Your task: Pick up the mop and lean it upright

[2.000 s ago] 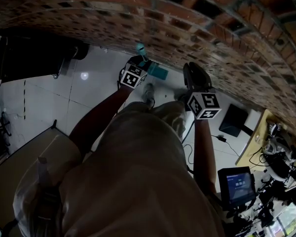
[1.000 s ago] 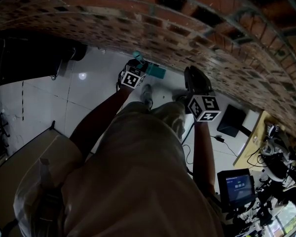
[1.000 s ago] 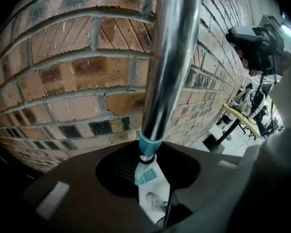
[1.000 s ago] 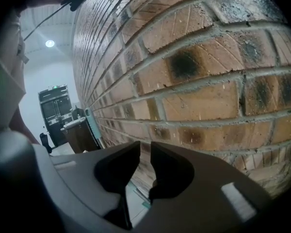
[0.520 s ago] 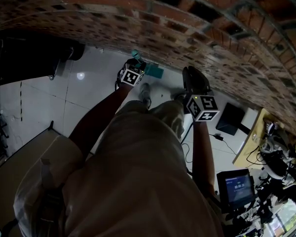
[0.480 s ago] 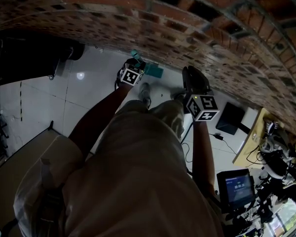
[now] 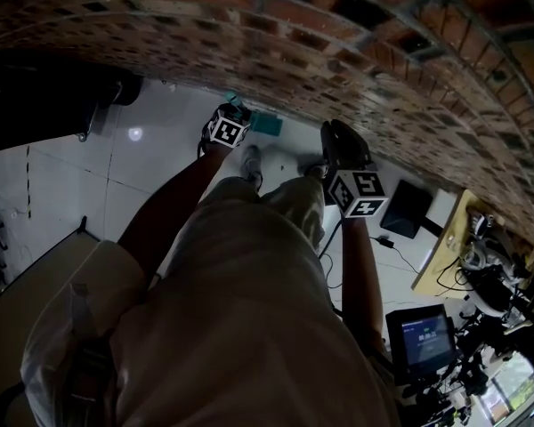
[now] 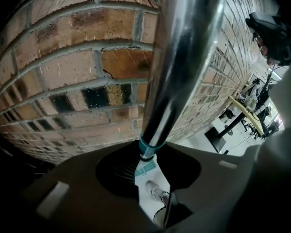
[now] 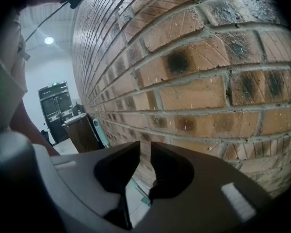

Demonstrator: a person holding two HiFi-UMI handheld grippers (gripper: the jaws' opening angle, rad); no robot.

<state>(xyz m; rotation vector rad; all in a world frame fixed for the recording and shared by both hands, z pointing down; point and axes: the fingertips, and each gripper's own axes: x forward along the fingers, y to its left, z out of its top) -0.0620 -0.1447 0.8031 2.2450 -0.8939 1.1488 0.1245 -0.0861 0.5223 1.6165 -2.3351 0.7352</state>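
Left gripper [image 7: 224, 126] shifted wallward, mop [image 8: 182, 52] standing vertical

Your head camera looks steeply down over your own body at the floor [image 7: 116, 176] by the foot of the brick wall [image 7: 338, 52], which arcs across the top. The left gripper [image 8: 153, 176] camera sits close to that wall, facing it along the jaws and down the mop pole [image 8: 179, 57] to the floor. The right gripper [image 9: 144, 152] camera faces the wall close up, looking along it. All three share the wall and the floor at its foot.
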